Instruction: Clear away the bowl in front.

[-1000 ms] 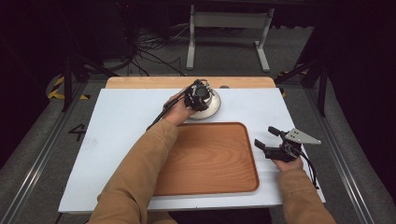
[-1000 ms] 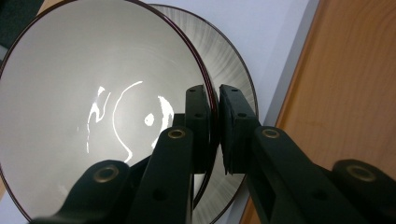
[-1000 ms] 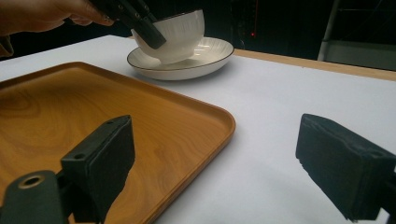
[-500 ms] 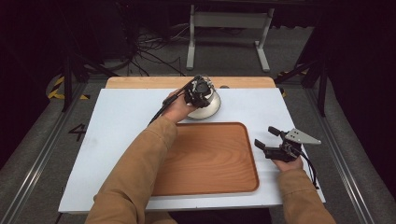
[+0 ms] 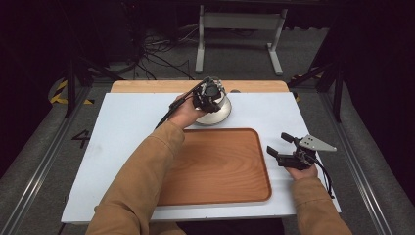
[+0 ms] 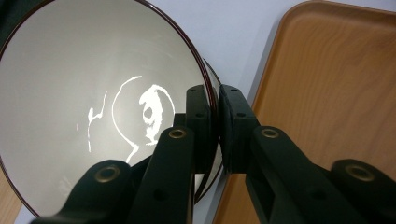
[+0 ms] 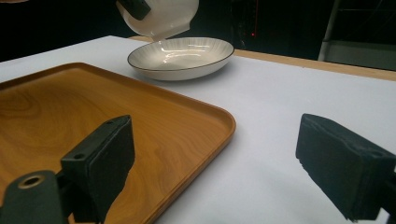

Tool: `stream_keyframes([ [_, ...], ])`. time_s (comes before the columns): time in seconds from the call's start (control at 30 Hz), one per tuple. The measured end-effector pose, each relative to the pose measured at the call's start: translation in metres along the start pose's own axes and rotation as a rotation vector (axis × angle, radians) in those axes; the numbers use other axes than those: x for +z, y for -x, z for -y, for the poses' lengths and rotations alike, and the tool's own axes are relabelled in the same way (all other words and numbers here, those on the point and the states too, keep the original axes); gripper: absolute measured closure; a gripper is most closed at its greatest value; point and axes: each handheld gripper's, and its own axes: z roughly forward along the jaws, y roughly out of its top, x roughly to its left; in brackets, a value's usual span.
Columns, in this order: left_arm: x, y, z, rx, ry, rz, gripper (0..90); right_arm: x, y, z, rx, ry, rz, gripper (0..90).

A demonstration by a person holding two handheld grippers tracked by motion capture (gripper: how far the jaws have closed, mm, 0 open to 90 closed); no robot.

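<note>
White and glossy, a bowl (image 5: 218, 105) sits at the far side of the table (image 5: 122, 127), just beyond the wooden tray (image 5: 220, 166); the left gripper (image 5: 208, 95) hangs over it. The right gripper (image 5: 284, 149) rests beside the tray, jaws spread.

In the left gripper view the jaws pinch the dark rim of a lifted bowl (image 6: 93, 107).

The right gripper view shows that lifted bowl (image 7: 161, 16) above a ribbed dish (image 7: 182, 56).

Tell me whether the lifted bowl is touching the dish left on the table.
Apart. In the right gripper view the bowl, held by the left gripper, hangs tilted above the dish, with dark background visible between them at the right.
</note>
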Motion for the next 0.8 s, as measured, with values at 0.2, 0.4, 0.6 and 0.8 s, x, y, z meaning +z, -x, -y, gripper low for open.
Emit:
stream_keyframes([
  [0.2, -0.009, 0.010, -0.001, 0.021, 0.009, 0.018, 84.0, 0.000, 0.000, 0.000, 0.001, 0.000, -0.001, 12.0],
  [0.4, -0.023, 0.022, 0.002, 0.036, 0.017, 0.044, 84.0, 0.000, 0.000, 0.000, 0.001, -0.001, -0.002, 11.9],
  [0.6, -0.035, 0.031, 0.006, 0.046, 0.035, 0.055, 84.0, 0.000, 0.000, 0.000, 0.000, -0.001, -0.001, 11.9],
  [0.8, -0.047, 0.041, 0.011, 0.041, 0.042, 0.060, 84.0, 0.000, 0.000, 0.000, -0.002, -0.001, -0.001, 12.0],
])
